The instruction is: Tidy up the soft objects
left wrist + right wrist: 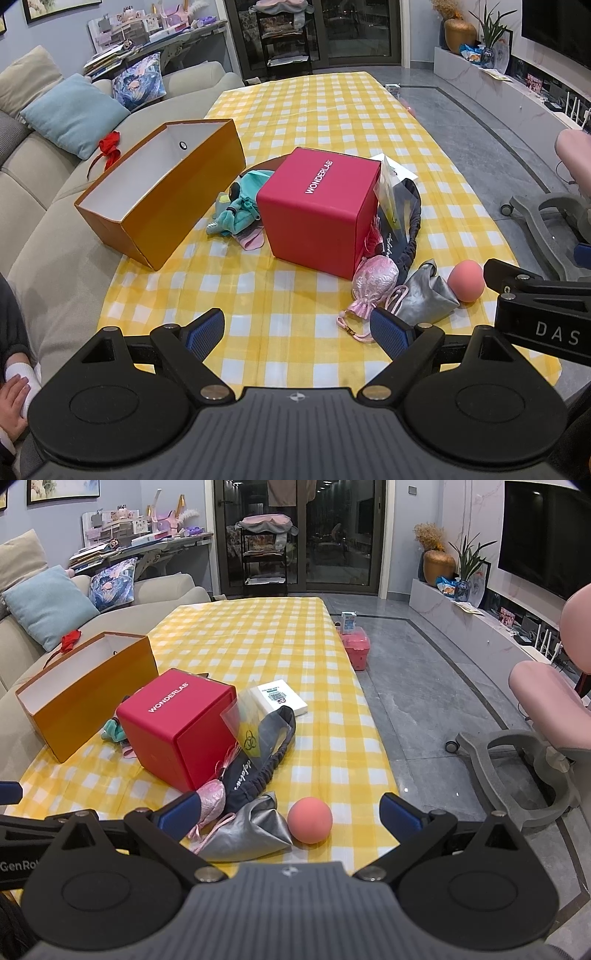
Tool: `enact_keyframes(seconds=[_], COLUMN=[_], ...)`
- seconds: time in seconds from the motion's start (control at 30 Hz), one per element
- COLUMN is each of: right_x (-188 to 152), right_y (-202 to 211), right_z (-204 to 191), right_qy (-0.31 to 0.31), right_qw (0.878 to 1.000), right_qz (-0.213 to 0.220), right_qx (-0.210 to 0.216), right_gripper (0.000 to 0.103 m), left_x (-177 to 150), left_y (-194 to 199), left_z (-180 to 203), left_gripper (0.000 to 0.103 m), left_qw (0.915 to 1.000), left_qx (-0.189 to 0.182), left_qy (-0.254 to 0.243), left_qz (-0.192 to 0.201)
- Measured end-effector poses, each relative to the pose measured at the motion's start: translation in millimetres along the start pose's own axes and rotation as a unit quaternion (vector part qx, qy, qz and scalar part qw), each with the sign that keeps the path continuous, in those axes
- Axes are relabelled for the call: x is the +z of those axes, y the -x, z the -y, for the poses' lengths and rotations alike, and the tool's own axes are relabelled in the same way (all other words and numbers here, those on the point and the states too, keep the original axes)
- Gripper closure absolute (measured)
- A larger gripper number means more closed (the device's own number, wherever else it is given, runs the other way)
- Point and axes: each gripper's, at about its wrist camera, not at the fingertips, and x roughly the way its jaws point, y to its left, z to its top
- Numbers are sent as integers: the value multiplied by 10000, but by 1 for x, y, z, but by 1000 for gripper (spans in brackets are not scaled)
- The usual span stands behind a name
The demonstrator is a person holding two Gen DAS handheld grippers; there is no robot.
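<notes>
Both tongs are spread wide and carry nothing: the left gripper [297, 334] hovers low over the yellow checked tablecloth [295, 110] at the near end of the table, and the right gripper [290, 812] hangs just beside it, above the nearest pile of soft things. Closest to the right gripper's fingers lie a silver pouch [251, 834], slack and creased, and a peach-pink ball [309, 820] touching its edge; the pouch looks light and probably slippery, so a pinch across a bunched fold should hold better than one on flat cloth, while the ball seems squashy and could roll, so it wants a grip square across its middle. Just left of the pouch sits a pink brocade drawstring bag [373, 282] with loose cords, easiest taken at its gathered neck. Behind these a dark elastic headband [273, 746] curls against a clear plastic packet [240, 720]; limp and light, the headband would drape from any point. Farther out stands a closed red cube box [319, 210] marked WONDERLAB, its contents hidden. On its far side lies a teal plush toy [240, 210] over something pink, soft enough to grab by the body. Beyond that, an open orange box [162, 192] shows a bare white interior, judged the likely home for the soft items.
</notes>
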Motion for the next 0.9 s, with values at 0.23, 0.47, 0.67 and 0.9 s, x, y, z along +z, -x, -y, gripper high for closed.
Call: enact_keyframes(seconds=[0.23,0.47,0.67,0.9], right_x=[2,2,2,1], right_y=[4,5,4,0], right_z=[-4,-4,-3,3], right_qy=[45,70,60,73], right_qw=[10000,10000,10000,9999], right_qz=[-22,-33,-50,-98], right_qx=[-23,-43,-45,-76], right_gripper=[2,2,2,2], left_x=[-3,-4,-6,-12], left_y=[-2,-2,-5,-13], left_z=[2,2,2,5], left_gripper=[0,0,0,0], left_qw=[10000,10000,10000,9999], left_qx=[-6,-15,-23,-156], left_qy=[8,14,16,22], left_qz=[-14,-22,-28,-64])
